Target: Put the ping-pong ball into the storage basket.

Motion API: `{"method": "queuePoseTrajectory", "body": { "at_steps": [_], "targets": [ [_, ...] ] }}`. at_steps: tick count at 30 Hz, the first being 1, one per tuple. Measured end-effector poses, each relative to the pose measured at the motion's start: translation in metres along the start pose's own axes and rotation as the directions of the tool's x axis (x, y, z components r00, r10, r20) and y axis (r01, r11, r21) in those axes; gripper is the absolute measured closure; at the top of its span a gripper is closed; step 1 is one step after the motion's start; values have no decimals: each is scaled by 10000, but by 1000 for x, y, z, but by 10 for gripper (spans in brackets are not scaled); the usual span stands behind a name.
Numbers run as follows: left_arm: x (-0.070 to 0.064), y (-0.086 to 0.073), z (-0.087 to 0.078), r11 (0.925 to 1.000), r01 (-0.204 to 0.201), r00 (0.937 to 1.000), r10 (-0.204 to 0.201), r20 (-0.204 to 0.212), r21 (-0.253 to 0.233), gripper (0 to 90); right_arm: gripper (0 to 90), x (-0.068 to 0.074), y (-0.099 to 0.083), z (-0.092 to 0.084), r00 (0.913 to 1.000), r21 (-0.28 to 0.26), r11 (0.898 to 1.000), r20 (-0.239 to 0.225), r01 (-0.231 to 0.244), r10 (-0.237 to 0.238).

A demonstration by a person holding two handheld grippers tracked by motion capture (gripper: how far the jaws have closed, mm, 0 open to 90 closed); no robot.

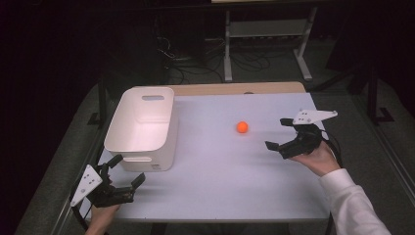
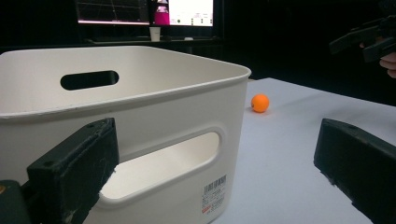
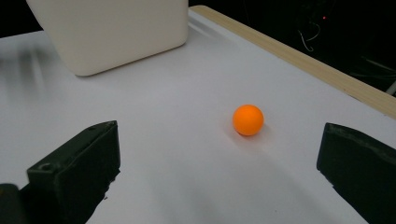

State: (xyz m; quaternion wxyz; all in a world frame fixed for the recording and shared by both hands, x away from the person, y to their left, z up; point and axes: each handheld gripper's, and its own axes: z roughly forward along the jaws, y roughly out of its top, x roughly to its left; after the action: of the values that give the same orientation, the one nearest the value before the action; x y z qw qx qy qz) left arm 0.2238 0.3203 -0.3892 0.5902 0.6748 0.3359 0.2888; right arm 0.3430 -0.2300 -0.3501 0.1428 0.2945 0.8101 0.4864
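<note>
Facing the orange ball (image 1: 242, 127) at centre right of the high view, the right gripper (image 1: 280, 133) spreads its jaws wide to straddle it. Lower left, the left gripper (image 1: 128, 170) waits open-jawed beside the white bin (image 1: 147, 142), likely the ball's destination.

A lab: dark room around a lit white tabletop (image 1: 220, 186); lit monitors (image 2: 144, 11) behind; cables (image 1: 195, 58) tangled on the floor; bare metal frame (image 1: 266, 29).

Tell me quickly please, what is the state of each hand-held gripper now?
Left hand-held gripper: open, holding nothing, beside the white bin.
Right hand-held gripper: open, holding nothing, facing the orange ball.
</note>
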Motion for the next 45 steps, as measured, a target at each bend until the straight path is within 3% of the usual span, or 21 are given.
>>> {"method": "queuePoseTrajectory", "body": {
  "at_steps": [29,45],
  "targets": [
    [-1,-1,1,10000,58,10000,-58,54,-39,0,0,-8,15,26,9986,1012,9946,-491,233,-184],
    [-1,-1,1,10000,77,10000,-76,60,-41,0,0,-22,24,42,9980,1463,9889,-608,245,-158]
  ]
}}
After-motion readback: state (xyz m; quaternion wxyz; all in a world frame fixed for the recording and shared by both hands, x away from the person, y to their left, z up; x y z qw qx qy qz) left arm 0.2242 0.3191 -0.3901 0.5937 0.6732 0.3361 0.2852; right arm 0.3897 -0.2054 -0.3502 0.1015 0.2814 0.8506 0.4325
